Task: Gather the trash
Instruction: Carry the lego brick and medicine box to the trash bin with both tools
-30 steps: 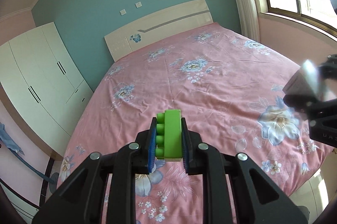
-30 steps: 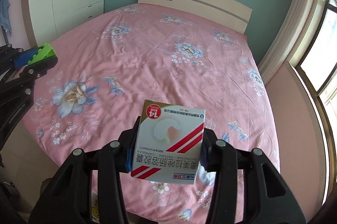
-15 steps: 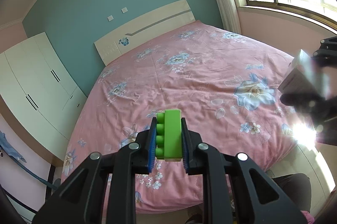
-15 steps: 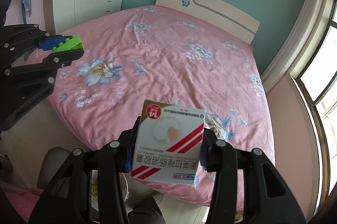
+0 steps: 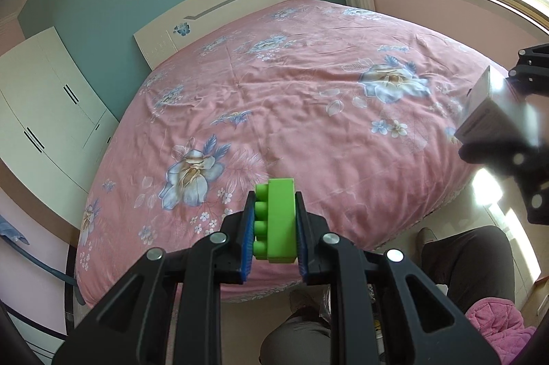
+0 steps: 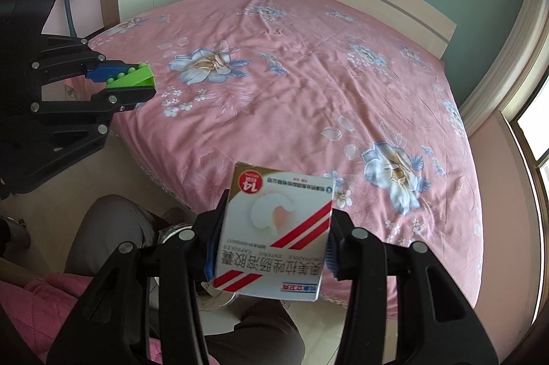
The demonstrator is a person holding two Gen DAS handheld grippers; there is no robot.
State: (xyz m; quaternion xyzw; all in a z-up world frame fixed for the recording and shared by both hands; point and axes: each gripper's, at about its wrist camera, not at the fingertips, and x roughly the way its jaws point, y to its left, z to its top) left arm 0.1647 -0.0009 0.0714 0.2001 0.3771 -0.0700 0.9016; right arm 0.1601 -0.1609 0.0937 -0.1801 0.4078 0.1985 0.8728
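A: Bedroom w/ teal wall, white wardrobe, and the big bed under a pink floral sheet is filling both views. Sheet's looking bare, nothing lying on it as far as I'm seeing.

B: And the grippers?

A: Both are carrying stuff. Left gripper is clamping a green toy brick, jaws almost fully together, blue pads pressing its two sides. It's hanging just off the foot edge of the bed. Right gripper is squeezing a medicine carton, white w/ red stripes and a red "14" badge, jaws partway apart to fit the box width. Also at the foot edge of the bed, on the window side.

B: So pickup's done?

A: For these two items, I'm judging yes: both are off the bed and in a firm grip. What's left is the drop-off. Below the foot of the bed a person's legs in grey trousers are showing, plus something pale and shiny between the right gripper's arms, poss. a bin or bag rim, but I can't tell for sure.

B: Anything else to collect?

A: Not seeing more on the bed; floor is mostly hidden, so can't say.
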